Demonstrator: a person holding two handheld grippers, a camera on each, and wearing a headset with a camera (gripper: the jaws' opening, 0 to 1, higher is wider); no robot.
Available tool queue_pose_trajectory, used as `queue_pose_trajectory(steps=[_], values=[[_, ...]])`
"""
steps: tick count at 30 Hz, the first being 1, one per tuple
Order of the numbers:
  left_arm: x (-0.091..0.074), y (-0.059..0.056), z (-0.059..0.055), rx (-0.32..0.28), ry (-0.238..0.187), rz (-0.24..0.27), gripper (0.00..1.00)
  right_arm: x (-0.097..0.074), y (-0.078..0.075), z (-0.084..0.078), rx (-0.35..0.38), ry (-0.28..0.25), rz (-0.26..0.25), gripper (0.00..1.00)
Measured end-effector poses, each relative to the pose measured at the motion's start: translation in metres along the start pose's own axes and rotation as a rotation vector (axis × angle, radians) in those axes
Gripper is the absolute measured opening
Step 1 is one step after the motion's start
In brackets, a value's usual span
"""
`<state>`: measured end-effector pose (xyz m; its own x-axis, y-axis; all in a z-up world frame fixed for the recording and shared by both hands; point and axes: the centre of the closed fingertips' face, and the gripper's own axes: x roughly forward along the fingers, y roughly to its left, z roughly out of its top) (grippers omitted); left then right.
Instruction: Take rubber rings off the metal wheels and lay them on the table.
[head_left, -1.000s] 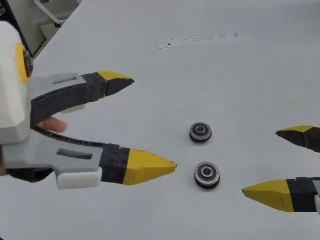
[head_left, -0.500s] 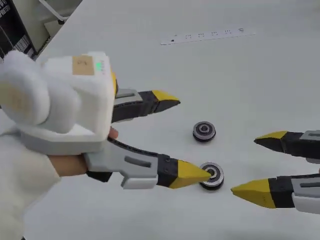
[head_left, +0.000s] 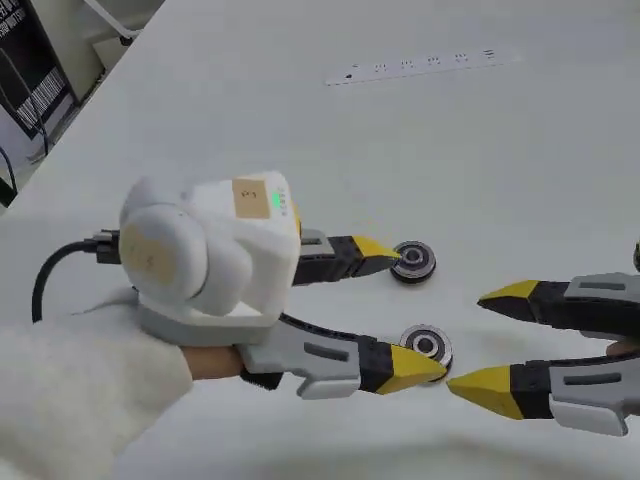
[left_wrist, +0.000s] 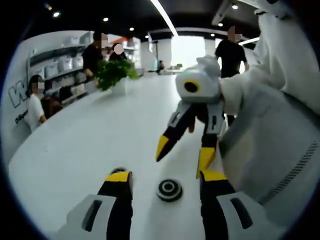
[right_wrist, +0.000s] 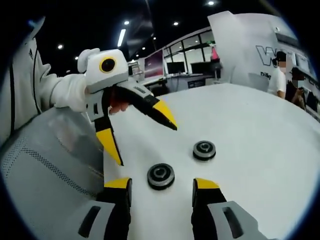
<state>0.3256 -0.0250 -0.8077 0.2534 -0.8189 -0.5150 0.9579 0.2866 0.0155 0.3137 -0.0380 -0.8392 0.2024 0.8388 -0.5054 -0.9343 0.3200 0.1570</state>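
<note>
Two small metal wheels with black rubber rings lie flat on the white table (head_left: 300, 130). The far wheel (head_left: 413, 260) touches or nearly touches the upper fingertip of my left gripper (head_left: 405, 308), which is open. The near wheel (head_left: 427, 347) lies just by its lower fingertip. My right gripper (head_left: 470, 342) comes in from the right, open, its tips a little short of the near wheel. In the left gripper view the near wheel (left_wrist: 168, 189) sits between the jaws. The right gripper view has the near wheel (right_wrist: 160, 175) just ahead of its jaws and the far wheel (right_wrist: 204, 150) beyond.
A white power strip (head_left: 420, 68) lies far back on the table. The table's left edge runs past a black item with a barcode (head_left: 30, 70). A black cable (head_left: 50, 270) trails from the left gripper. People and a plant (left_wrist: 114, 75) stand at the far end.
My left gripper has moved right and forward until its tips reach the two wheels. The right gripper has come in leftward towards the near wheel. Both wheels have stayed put.
</note>
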Motion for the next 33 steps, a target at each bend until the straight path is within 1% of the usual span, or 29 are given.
queue_pose_trajectory(steps=[1,3,5,7,9,12,13,15,16,20,23,24,26,29,30,31,33], values=[[0.001,-0.002,-0.003,-0.005,0.008,-0.013,0.5,0.001,0.0,-0.002,-0.013,0.008,0.0,0.4],[0.004,-0.003,-0.006,-0.017,-0.005,-0.016,0.44,0.004,0.0,-0.004,-0.017,0.014,0.0,0.4],[0.006,-0.003,-0.008,-0.036,-0.005,-0.015,0.42,0.006,-0.001,-0.005,-0.017,0.015,-0.002,0.39],[0.008,-0.004,-0.012,-0.033,0.007,-0.018,0.4,0.007,-0.001,-0.005,-0.02,0.009,0.001,0.36],[0.009,-0.002,-0.015,-0.029,0.013,-0.011,0.36,0.009,-0.001,-0.005,-0.023,0.005,0.006,0.34],[0.012,0.003,-0.018,-0.059,0.008,0.002,0.3,0.012,-0.001,-0.006,-0.03,0.008,0.008,0.31],[0.013,0.004,-0.02,-0.06,0.014,0.006,0.29,0.013,-0.001,-0.006,-0.03,0.006,0.01,0.31],[0.017,0.006,-0.029,-0.035,0.052,0.014,0.24,0.016,-0.002,-0.008,-0.031,0.009,0.013,0.28],[0.018,0.006,-0.03,-0.038,0.057,0.015,0.23,0.017,-0.001,-0.008,-0.037,0.014,0.013,0.27],[0.022,0.004,-0.03,-0.087,0.044,0.004,0.21,0.02,-0.003,-0.008,-0.039,0.014,0.014,0.25],[0.024,0.003,-0.032,-0.082,0.051,0.001,0.2,0.021,-0.004,-0.009,-0.047,0.015,0.012,0.25],[0.025,0.004,-0.031,-0.082,0.039,0.007,0.18,0.021,-0.005,-0.009,-0.05,0.016,0.016,0.25],[0.026,0.004,-0.031,-0.103,0.033,0.007,0.17,0.022,-0.005,-0.011,-0.052,0.022,0.016,0.25],[0.026,0.0,-0.032,-0.087,0.025,-0.003,0.14,0.023,-0.005,-0.012,-0.061,0.03,0.018,0.23],[0.027,0.0,-0.033,-0.088,0.027,0.002,0.14,0.023,-0.005,-0.012,-0.061,0.028,0.019,0.23],[0.028,-0.001,-0.031,-0.059,0.017,-0.004,0.14,0.023,-0.005,-0.012,-0.063,0.027,0.019,0.23],[0.028,-0.001,-0.032,-0.067,0.019,-0.003,0.14,0.023,-0.004,-0.012,-0.064,0.026,0.022,0.22]])
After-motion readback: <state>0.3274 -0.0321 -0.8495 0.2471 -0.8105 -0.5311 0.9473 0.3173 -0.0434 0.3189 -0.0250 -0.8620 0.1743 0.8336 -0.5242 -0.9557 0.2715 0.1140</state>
